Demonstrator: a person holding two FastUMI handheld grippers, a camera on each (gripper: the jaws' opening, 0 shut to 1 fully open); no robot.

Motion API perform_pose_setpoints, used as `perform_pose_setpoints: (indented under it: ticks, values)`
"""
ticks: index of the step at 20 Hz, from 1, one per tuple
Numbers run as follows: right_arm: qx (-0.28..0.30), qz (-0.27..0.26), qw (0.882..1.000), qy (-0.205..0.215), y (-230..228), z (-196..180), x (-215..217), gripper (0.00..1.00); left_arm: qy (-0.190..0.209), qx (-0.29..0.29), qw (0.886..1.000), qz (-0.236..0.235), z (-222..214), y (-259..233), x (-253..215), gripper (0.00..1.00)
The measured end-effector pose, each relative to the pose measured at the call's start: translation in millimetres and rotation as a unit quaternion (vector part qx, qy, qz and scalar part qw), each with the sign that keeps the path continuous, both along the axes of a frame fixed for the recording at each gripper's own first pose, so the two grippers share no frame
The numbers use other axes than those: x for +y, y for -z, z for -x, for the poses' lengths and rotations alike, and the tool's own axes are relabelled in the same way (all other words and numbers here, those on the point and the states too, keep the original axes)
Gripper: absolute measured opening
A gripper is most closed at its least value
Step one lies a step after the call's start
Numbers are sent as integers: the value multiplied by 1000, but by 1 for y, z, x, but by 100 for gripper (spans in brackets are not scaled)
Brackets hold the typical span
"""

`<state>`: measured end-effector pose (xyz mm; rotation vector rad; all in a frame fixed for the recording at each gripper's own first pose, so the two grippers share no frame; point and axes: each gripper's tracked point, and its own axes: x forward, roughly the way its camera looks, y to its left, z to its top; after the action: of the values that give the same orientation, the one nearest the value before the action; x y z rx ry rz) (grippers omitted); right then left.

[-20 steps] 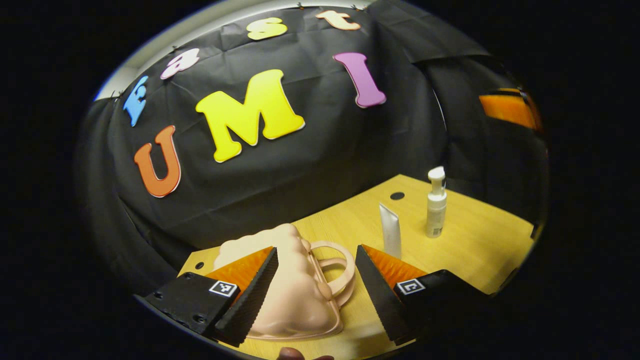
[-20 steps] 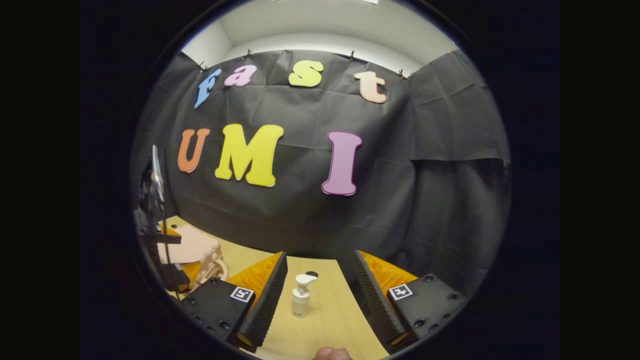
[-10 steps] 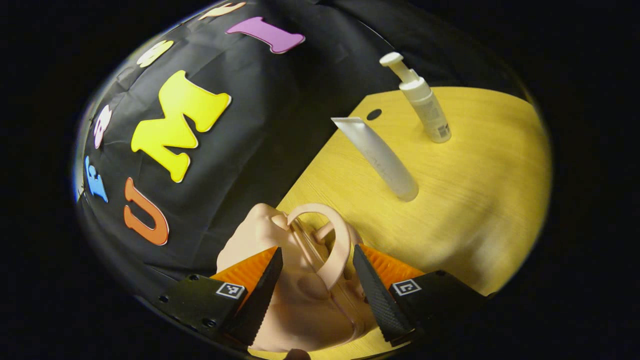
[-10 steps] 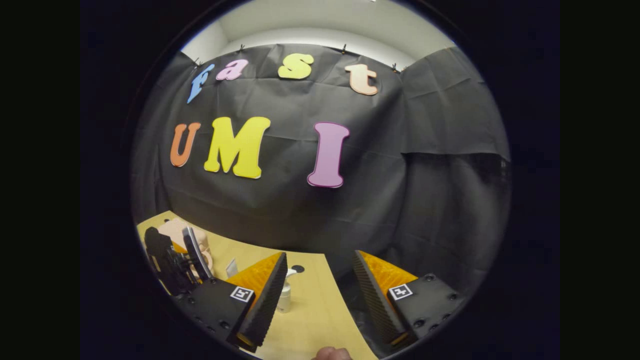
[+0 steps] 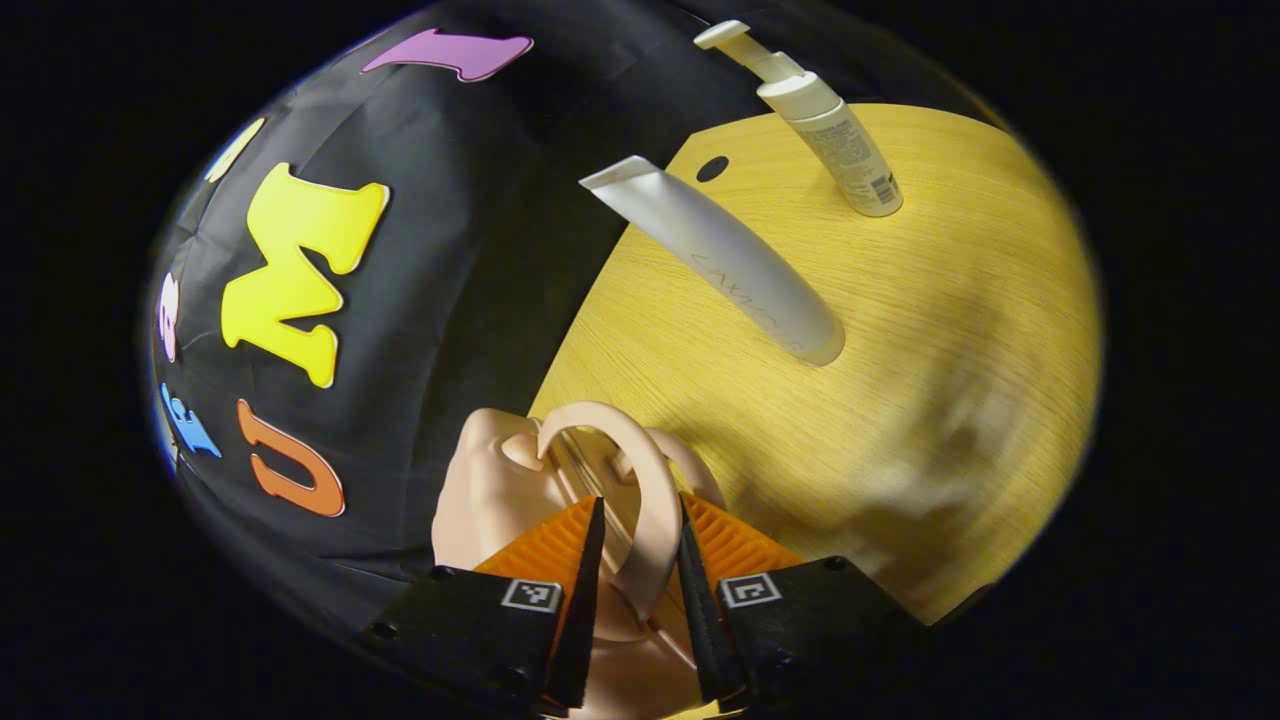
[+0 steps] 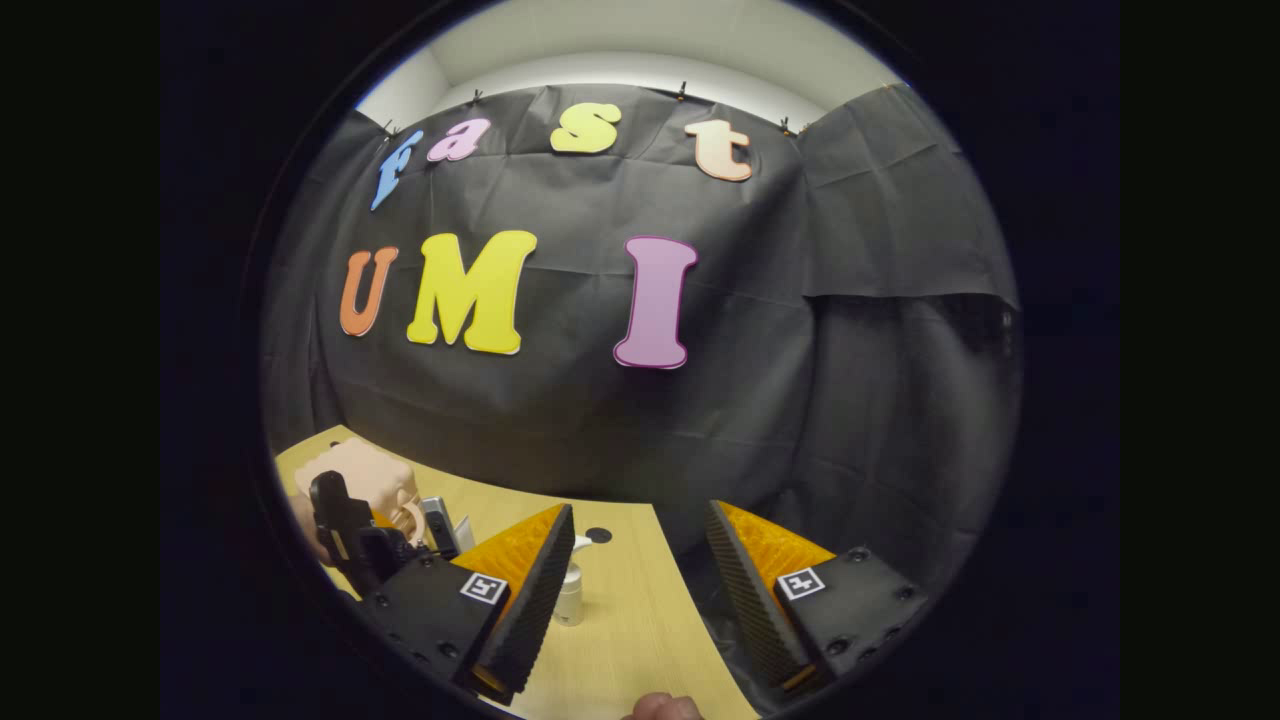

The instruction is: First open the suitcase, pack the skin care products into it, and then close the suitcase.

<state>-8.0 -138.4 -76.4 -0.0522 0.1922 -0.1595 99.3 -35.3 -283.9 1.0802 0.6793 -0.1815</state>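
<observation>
**Two handle loops, one pinch: opening the little case**

Two thin arched handles crown the small peach-pink moulded plastic suitcase (image 5: 505, 485), which sits at the near left corner of the pale wooden table (image 5: 930, 330), close to the black cloth wall. The left tongs (image 5: 640, 600) are drawn in tight around the front handle loop (image 5: 640, 480), both fingers seemingly pressing its band. The right tongs (image 6: 640, 590) hang spread wide above the table, holding nothing.

Handling, as a judgement: the case looks like a light, hollow, stiff shell with a smooth, glossy skin, so it may slide or lift whole off the table rather than hinge open. The handle is the natural hold, yet it is narrow and rounded and could slip or twist in a pinch; a steadying press from the other tongs on the lower shell seems wise.

Well apart from the case stand the skin care products: a white squeeze tube (image 5: 730, 265), upright on its cap, soft-walled and best taken near the firmer cap end, and beyond it a white pump bottle (image 5: 835, 140), rigid, tall and tippable, best gripped around the body rather than the pump head
</observation>
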Motion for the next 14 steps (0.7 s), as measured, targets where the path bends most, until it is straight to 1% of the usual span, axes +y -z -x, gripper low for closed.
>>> perform_pose_setpoints:
  ticks: [2,3,4,6,8,10,11,13,14]
  values:
    - [-4,-3,1000,3,-2,5,1,79,4,1,1000,1,-1,-4,-4,30]
    - [-6,-5,1000,6,-5,7,2,79,9,-10,1000,0,-2,-11,-5,28]
    - [-8,-7,1000,8,-5,9,2,80,13,-22,1000,1,-1,-18,-7,22]
    - [-9,-9,1000,12,-5,13,3,79,9,-35,999,16,1,-31,-4,15]
    - [-9,-11,1000,13,-6,16,7,79,-1,-51,998,43,3,-50,3,11]
    - [-13,-11,1000,10,-11,16,14,79,-4,-77,995,68,5,-79,7,6]
    - [-17,-10,1000,6,-15,16,20,79,-3,-93,992,82,7,-94,9,5]
    - [-26,-6,1000,-3,-25,11,34,78,-10,-125,985,120,12,-129,22,4]
    - [-32,-3,999,-9,-30,8,41,79,-20,-143,978,148,15,-147,33,4]
